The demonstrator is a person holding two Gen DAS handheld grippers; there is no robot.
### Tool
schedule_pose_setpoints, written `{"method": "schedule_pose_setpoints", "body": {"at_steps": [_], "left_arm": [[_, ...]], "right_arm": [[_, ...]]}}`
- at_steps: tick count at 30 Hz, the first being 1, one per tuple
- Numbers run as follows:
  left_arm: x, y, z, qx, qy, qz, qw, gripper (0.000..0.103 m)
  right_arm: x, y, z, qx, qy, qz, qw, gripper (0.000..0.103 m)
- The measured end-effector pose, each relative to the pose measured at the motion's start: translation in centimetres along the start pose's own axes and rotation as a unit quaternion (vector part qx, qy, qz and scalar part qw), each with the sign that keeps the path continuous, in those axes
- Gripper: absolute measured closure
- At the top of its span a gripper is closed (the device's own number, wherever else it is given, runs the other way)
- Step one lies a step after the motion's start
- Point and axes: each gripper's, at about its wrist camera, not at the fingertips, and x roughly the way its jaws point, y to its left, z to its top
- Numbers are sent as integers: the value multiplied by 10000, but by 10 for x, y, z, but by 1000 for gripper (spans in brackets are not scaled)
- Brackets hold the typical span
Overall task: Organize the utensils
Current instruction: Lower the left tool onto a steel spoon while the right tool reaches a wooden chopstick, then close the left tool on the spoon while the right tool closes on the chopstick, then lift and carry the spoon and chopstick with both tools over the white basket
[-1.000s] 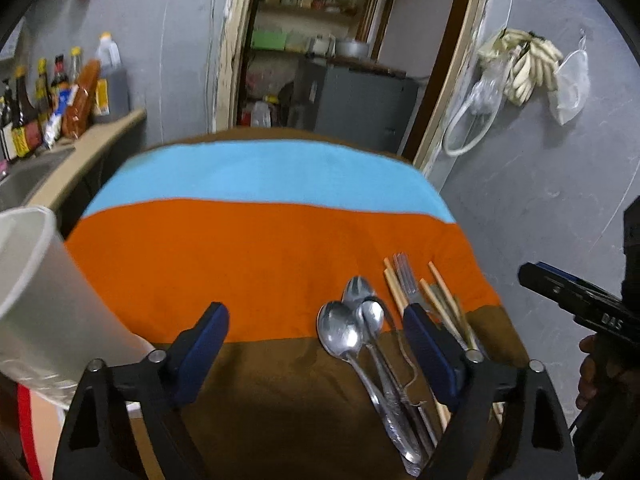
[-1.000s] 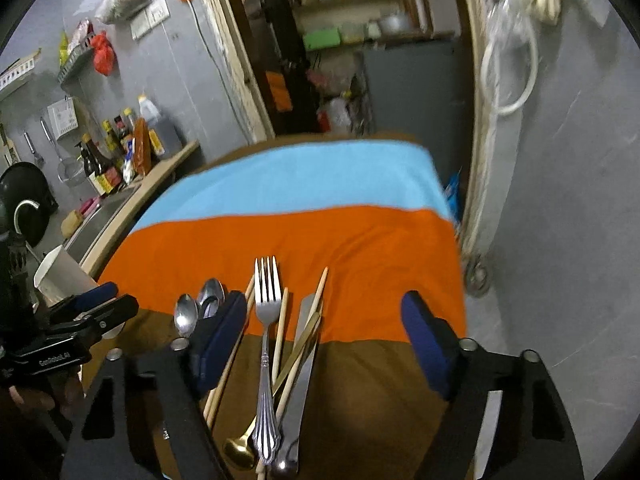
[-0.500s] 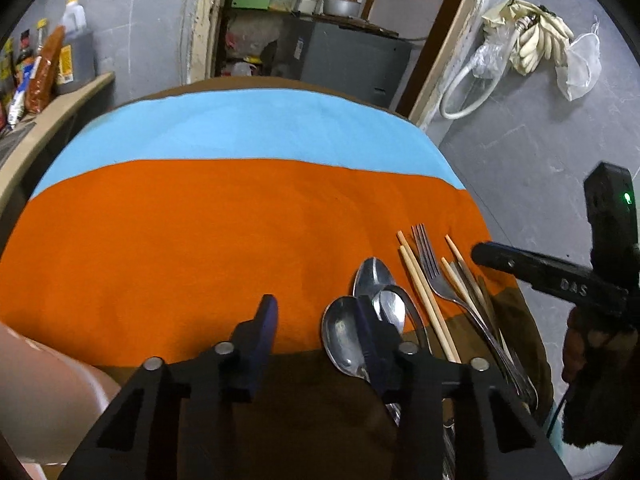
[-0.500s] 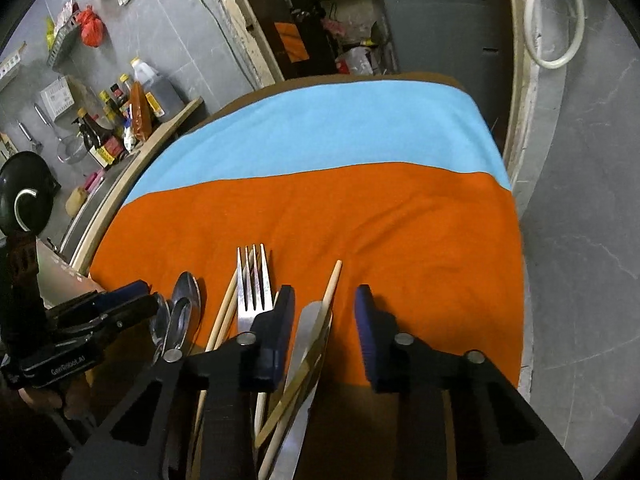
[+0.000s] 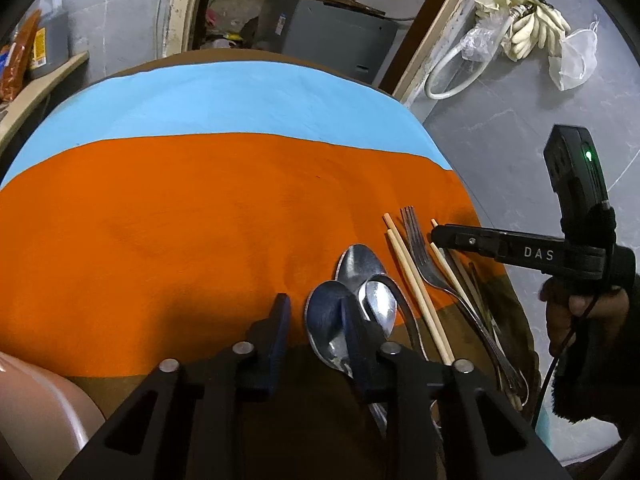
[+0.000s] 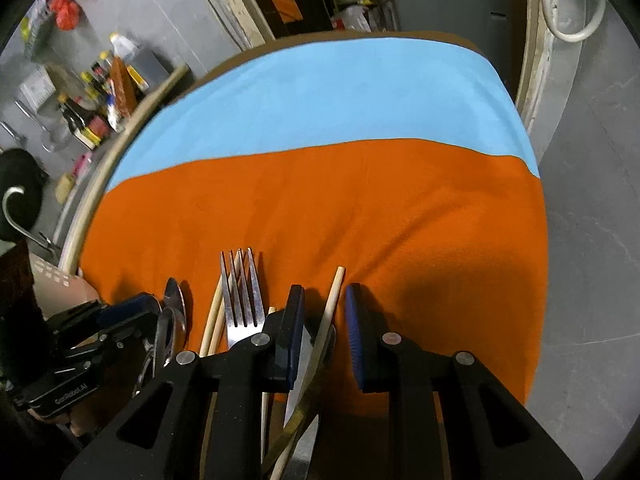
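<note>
The spoons' [image 5: 352, 312] handles are hidden under the left tongs [image 5: 316, 320]; the cup [image 5: 36, 408] is cut off.

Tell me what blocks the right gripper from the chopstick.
Nothing visible does. The right gripper already straddles the lone chopstick, its jaws just closing, pads not yet pressing. A knife blade lies under the chopstick.

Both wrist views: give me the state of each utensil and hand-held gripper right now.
Left hand-held gripper: jaws just narrowed, nothing clamped.
Right hand-held gripper: jaws just narrowed, a chopstick between them, not pinched.
Spoons: lying overlapped on the cloth.
Fork: lying flat.
Cloth: spread flat.
</note>
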Motion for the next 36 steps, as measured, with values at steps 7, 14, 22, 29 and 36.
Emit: {"method": "schedule_pose_setpoints", "body": {"at_steps": [7,14,22,29,36], "left_arm": [[-4,-5,2,-64,54,-11,10000,98],[-31,-15,-4,103,-115,259,9995,101],[-86,-13,-11,106,-804,395,9959,101],[-139,-12,-13,212,-1460,451,9880,101],[-199,8,-8,193,-2068,502,9769,101]], "right_arm": [[2,12,8,180,196,-368,9990,97],[-14,6,4,1243,-83,325,9917,99],[-79,32,-21,1491,-1327,458,9788,99],[-136,57,-40,1168,-2351,148,9648,99],[-192,92,-49,790,-3071,-311,9479,99]]}}
